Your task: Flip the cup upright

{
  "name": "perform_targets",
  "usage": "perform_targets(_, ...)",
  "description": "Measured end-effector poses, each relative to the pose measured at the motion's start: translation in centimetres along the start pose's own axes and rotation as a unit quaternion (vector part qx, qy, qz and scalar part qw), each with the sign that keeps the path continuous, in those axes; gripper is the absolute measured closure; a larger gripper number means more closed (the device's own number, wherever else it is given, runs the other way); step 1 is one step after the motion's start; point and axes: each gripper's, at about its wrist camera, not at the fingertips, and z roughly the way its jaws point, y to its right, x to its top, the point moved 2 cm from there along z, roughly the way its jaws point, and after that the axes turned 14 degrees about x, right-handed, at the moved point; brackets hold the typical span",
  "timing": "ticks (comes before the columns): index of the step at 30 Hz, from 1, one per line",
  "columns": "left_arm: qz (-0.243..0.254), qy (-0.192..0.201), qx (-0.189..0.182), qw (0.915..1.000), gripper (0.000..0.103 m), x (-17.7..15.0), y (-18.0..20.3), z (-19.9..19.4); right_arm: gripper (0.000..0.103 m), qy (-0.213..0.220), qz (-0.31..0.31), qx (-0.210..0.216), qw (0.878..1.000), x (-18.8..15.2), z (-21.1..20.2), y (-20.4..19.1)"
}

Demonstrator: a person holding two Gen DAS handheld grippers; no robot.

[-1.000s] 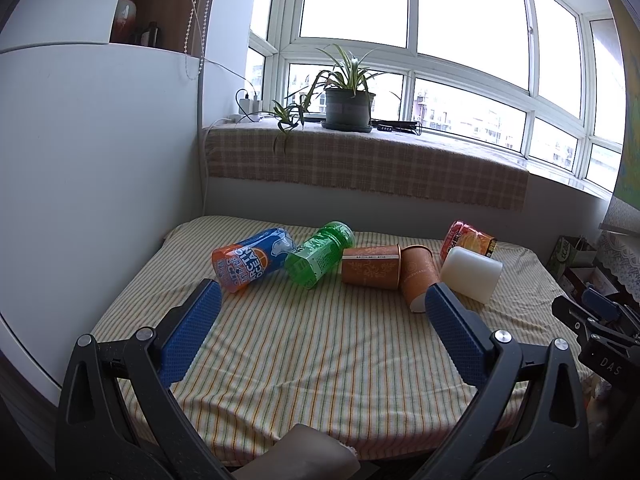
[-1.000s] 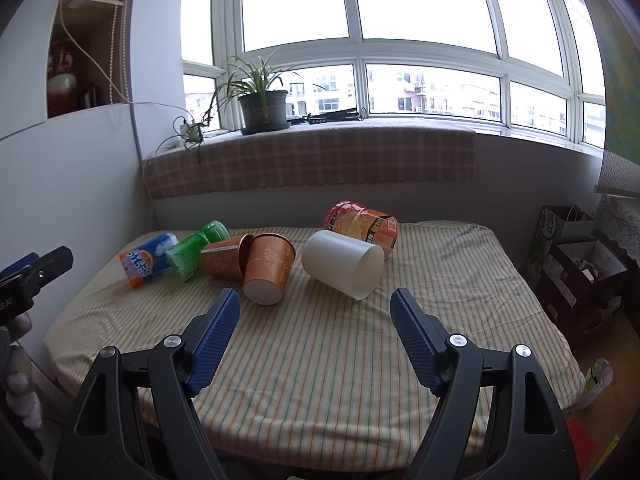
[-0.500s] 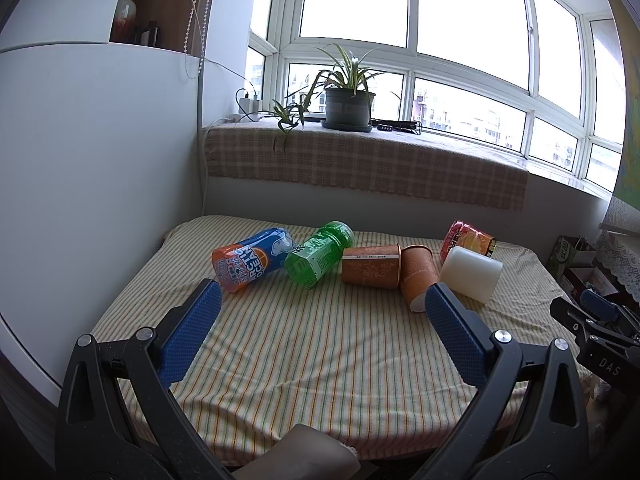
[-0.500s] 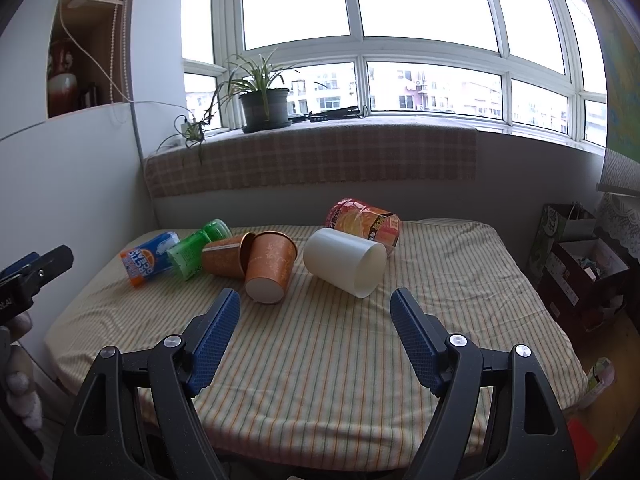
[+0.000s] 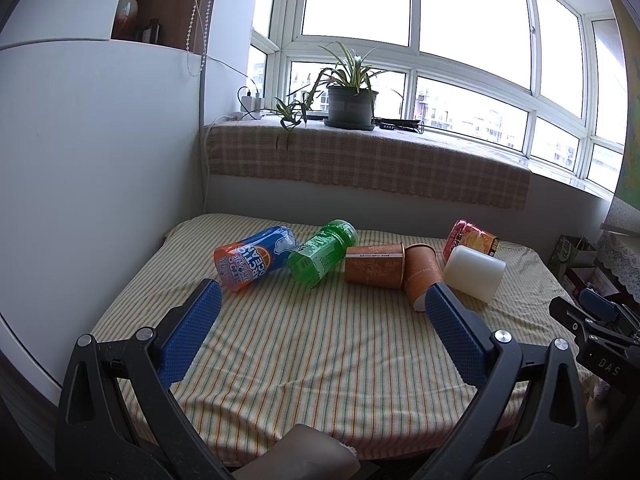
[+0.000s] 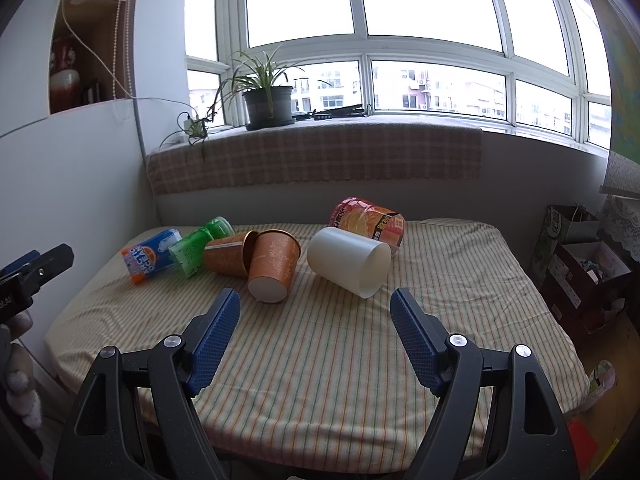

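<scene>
Nothing has shifted: both claws, left (image 5: 318, 306) and right (image 6: 315, 312), stay released; white cup (image 6: 349, 261) remains on its side.

Both the left gripper (image 5: 320, 300) and the right gripper (image 6: 316, 306) had black triangular frames, silver screws, and blue textured pads (image 6: 212, 336) lining their fingers.

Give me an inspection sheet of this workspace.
Surface: striped cloth, wrinkled.
Job's things: white cup and two orange cups, all on their sides.
Clutter: blue-orange bottle, green bottle, red-orange container, all lying down.
Grippers: left gripper and right gripper open, holding nothing.
Cables: white cord on the wall; charger on the sill.
Surroundings: potted plant, windows, boxes at right.
</scene>
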Motion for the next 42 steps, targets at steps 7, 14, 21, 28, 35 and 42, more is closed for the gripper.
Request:
perform_targets(7,-0.001,-0.006,0.007,1.0000,0.000,-0.2,-0.4,0.9,0.026,-0.006,-0.009,0.009,1.000,0.3,0.9,-0.5)
perform_targets(14,-0.003,-0.019,0.016,0.9997,0.000,-0.6,-1.7,1.8,0.026,-0.014,-0.028,0.022,0.999,0.9,2.4,-1.1)
perform_targets(21,-0.002,-0.040,0.027,0.9988,0.000,-1.4,-3.7,3.0,0.026,-0.032,-0.085,0.068,0.994,2.1,5.1,-2.7)
perform_targets(28,-0.002,-0.058,0.043,0.9974,0.000,-2.6,-5.7,3.7,0.026,-0.059,-0.204,0.098,0.972,3.7,9.4,-5.5)
perform_targets(35,0.002,-0.076,0.050,0.9958,0.000,-3.7,-6.7,3.9,0.026,-0.112,-0.273,0.155,0.943,5.7,14.9,-8.2)
perform_targets(42,-0.014,-0.088,0.055,0.9945,0.000,-4.4,-8.5,3.3,0.026,-0.157,-0.409,0.206,0.875,4.6,19.2,-14.3)
